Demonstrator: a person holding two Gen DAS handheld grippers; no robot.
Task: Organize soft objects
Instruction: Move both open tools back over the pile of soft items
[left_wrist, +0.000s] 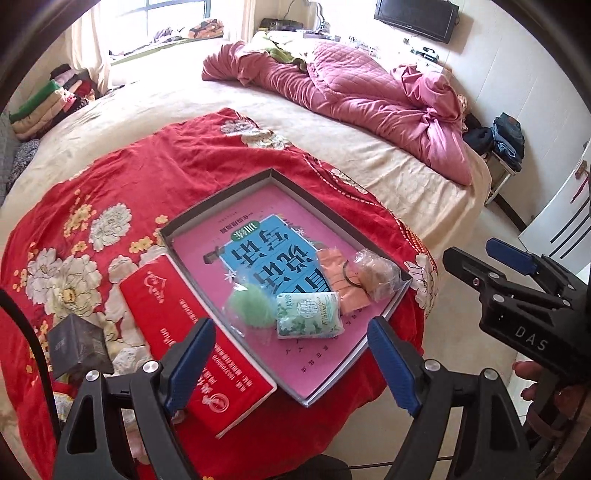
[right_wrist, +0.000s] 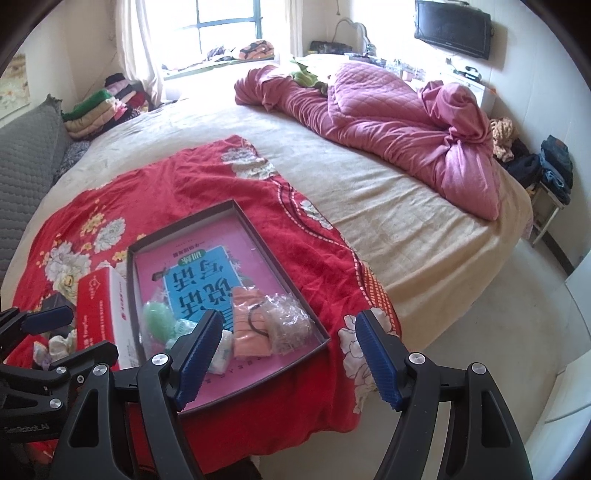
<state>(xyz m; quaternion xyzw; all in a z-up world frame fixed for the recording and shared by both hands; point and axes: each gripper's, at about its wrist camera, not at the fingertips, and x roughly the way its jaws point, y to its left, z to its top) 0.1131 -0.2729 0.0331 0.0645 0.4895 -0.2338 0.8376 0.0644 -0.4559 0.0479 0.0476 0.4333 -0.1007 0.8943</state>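
The left gripper (left_wrist: 291, 363) is hanging spread wide with nothing between its blue pads, and the shallow grey box (left_wrist: 218, 199) is lying just ahead of it on the red floral cloth (left_wrist: 122, 177) covering the near end of the bed (left_wrist: 369, 147). The box's long axis is running from beside the gripper's right finger away toward the upper left, and the printing on its pink lining is reading upside down from here.

Four soft things are sitting bunched in the box's near corner, straight ahead of the fingertips: one green puff (left_wrist: 251, 304) in clear wrap, one tissue pack (left_wrist: 308, 314) lying crosswise, one folded orange cloth (left_wrist: 341, 282) with a dark hair band on it, and one crinkled clear bag (left_wrist: 376, 273) farthest right.

One red carton (left_wrist: 192, 332) is lying alongside the box, ahead of the left finger, parallel to it. One small dark box (left_wrist: 79, 349) is sitting further left.

The right gripper (right_wrist: 290, 356) is also hanging spread and empty, with the grey box ahead of its left finger.
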